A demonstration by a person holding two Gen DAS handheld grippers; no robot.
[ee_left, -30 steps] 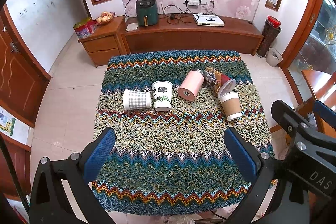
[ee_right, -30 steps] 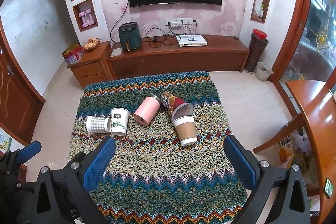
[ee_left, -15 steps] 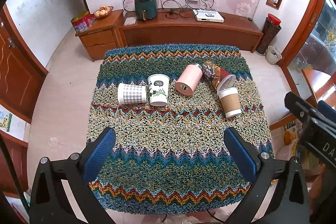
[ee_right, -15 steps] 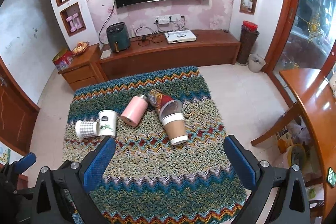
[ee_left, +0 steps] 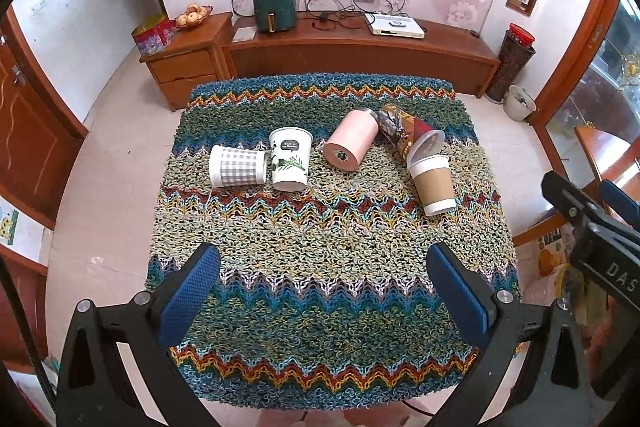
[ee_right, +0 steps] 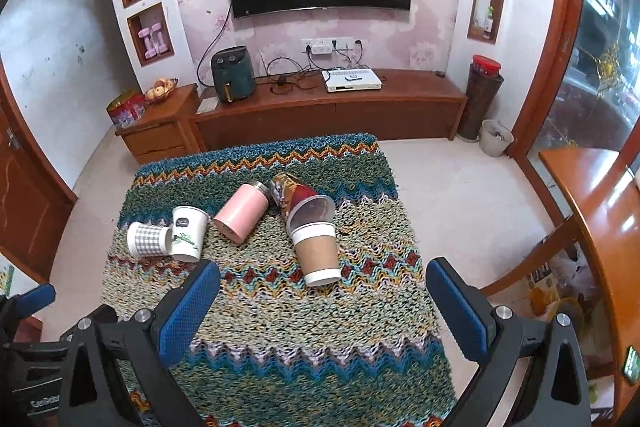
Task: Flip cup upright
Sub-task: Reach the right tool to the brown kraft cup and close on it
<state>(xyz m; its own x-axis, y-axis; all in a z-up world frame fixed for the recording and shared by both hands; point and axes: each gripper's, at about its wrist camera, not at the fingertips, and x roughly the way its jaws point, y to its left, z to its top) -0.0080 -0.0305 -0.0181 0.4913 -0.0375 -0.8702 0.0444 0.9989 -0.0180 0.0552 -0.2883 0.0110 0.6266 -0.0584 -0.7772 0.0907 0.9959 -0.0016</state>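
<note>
Several cups lie on a table covered by a zigzag knitted cloth [ee_left: 320,239]. A grey checked cup [ee_left: 237,166] lies on its side at the left, next to a white cup with a leaf print [ee_left: 290,159]. A pink tumbler [ee_left: 352,140], a red patterned cup [ee_left: 408,133] and a brown paper cup [ee_left: 433,183] lie on their sides to the right. They also show in the right wrist view: the brown cup [ee_right: 318,253], the pink tumbler [ee_right: 242,211]. My left gripper [ee_left: 324,287] and right gripper [ee_right: 322,311] are open and empty, high above the near half of the table.
A wooden TV cabinet [ee_left: 360,51] with a green air fryer [ee_left: 275,5] stands behind the table. A wooden table [ee_right: 608,211] and chair are at the right. Tiled floor surrounds the table.
Both grippers have risen and drawn back from the table, so the cups look smaller and farther. The right view has tilted up. No cup has moved.
</note>
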